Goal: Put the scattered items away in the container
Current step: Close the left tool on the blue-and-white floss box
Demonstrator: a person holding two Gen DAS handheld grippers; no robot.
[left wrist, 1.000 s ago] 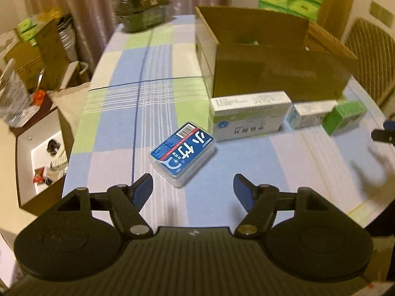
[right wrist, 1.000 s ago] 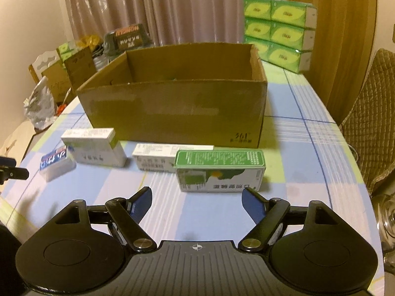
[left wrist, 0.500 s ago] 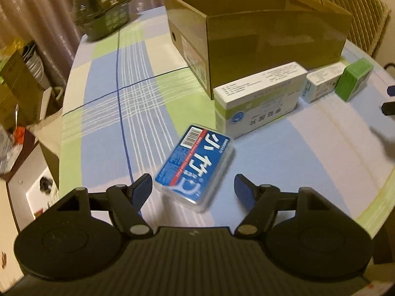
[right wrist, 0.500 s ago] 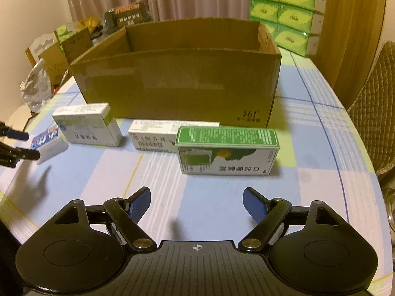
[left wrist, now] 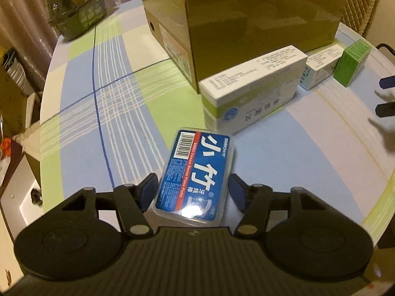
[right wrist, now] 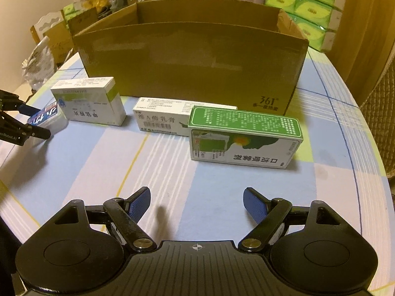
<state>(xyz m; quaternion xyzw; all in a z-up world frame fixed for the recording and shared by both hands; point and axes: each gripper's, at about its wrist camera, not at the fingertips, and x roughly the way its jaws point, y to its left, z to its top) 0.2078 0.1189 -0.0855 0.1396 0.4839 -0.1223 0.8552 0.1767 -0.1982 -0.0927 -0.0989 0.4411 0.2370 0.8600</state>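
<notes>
A blue-labelled clear case of dental floss picks (left wrist: 195, 175) lies on the checked tablecloth (left wrist: 103, 113). My left gripper (left wrist: 192, 188) straddles its near end; the jaws are closing, pads close beside its long sides but not clearly pressing. The right wrist view shows that gripper (right wrist: 34, 120) at the far left around the case (right wrist: 47, 118). My right gripper (right wrist: 196, 199) hangs open over bare cloth, short of a green-topped box (right wrist: 244, 135). A long white box (right wrist: 172, 120) and a white-green box (right wrist: 88, 103) lie before the open cardboard box (right wrist: 192, 66).
A dark green package (left wrist: 76, 12) stands at the table's far left corner. Green tissue packs (right wrist: 308, 7) are stacked behind the cardboard box on the right. A quilted chair (right wrist: 380, 123) is beside the rounded table edge. Boxes and bags crowd the floor on the left.
My left gripper has dropped down and forward over the floss case, rolled to line up with it, and its jaws have narrowed around it. The right gripper has sunk a little toward the table.
</notes>
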